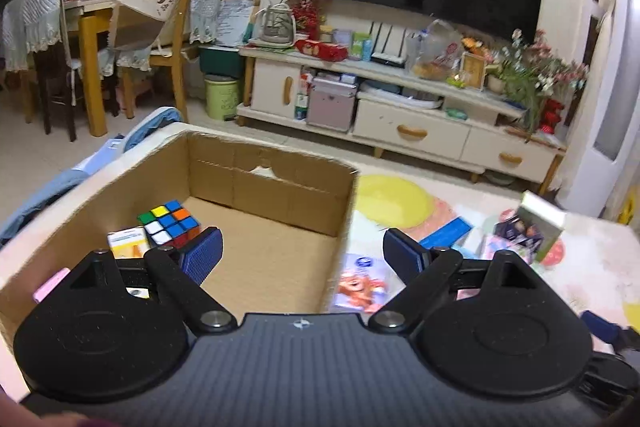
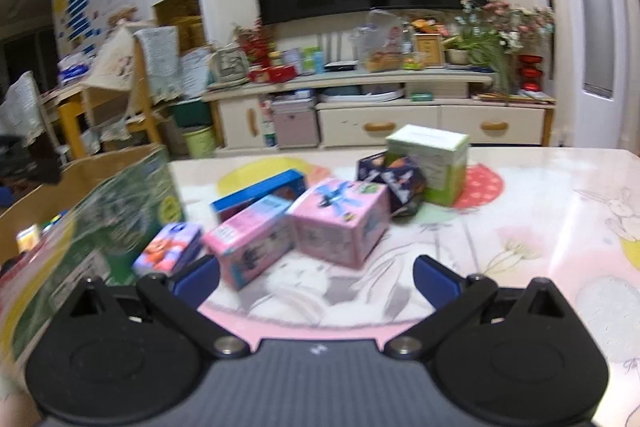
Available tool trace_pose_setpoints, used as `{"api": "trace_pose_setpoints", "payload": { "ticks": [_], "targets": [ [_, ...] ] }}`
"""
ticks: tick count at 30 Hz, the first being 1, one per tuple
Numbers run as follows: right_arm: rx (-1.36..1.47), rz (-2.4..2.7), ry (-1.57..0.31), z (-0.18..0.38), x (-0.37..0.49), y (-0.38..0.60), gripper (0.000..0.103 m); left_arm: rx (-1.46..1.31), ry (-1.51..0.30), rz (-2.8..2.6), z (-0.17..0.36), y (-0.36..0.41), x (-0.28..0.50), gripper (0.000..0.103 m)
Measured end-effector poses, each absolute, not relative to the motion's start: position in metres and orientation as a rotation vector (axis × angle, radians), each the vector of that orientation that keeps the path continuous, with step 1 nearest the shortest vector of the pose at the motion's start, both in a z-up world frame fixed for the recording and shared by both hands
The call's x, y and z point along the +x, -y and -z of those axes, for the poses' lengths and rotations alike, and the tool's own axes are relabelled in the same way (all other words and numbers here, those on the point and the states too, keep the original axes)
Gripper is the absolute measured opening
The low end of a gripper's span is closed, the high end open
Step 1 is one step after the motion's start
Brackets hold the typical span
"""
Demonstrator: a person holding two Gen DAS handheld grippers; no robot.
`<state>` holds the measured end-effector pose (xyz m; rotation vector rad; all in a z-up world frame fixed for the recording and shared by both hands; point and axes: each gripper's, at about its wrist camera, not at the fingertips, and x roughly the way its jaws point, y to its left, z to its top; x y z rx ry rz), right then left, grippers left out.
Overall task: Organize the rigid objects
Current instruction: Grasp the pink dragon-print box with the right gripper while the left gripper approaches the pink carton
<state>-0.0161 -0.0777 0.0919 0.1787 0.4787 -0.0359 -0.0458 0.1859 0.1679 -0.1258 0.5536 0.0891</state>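
An open cardboard box (image 1: 280, 183) stands on the table at the left; a Rubik's cube (image 1: 170, 223) and a small yellow-white packet (image 1: 127, 241) lie in its left part. My left gripper (image 1: 302, 253) hovers open over the box's right wall, nothing between its fingers. In the right wrist view my right gripper (image 2: 316, 281) is open and empty just above the tabletop. Ahead of it lie two pink boxes (image 2: 340, 225) (image 2: 250, 241), a blue box (image 2: 260, 191), a small cartoon tin (image 2: 168, 249), a dark patterned cube (image 2: 396, 181) and a green-white box (image 2: 434, 159).
The cardboard box's green printed outer side (image 2: 120, 223) stands close to the right gripper's left. The table (image 2: 540, 227) has a floral cover, with bare room at the right. A TV cabinet (image 1: 400, 99) and chairs (image 1: 48, 39) stand beyond the table.
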Motion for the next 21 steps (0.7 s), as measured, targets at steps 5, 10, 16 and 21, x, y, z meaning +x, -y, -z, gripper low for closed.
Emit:
{"api": "trace_pose_setpoints", "payload": {
  "ticks": [5,10,16,21],
  "targets": [
    [0.251,0.075,-0.486,-0.089,0.013,0.087,0.102,-0.088,-0.572,-0.044,-0.164,-0.174,-0.045,0.103],
    [0.357,0.118,-0.524,-0.083,0.048,0.098,0.102,-0.03,-0.574,-0.005,-0.161,-0.164,-0.047,0.103],
    [0.452,0.173,-0.59,-0.079,0.09,0.107,0.102,0.006,-0.616,0.018,-0.153,-0.161,-0.044,0.103],
    [0.463,0.2,-0.653,-0.071,0.11,0.108,0.102,0.028,-0.637,0.036,-0.148,-0.156,-0.043,0.103]
  ]
}}
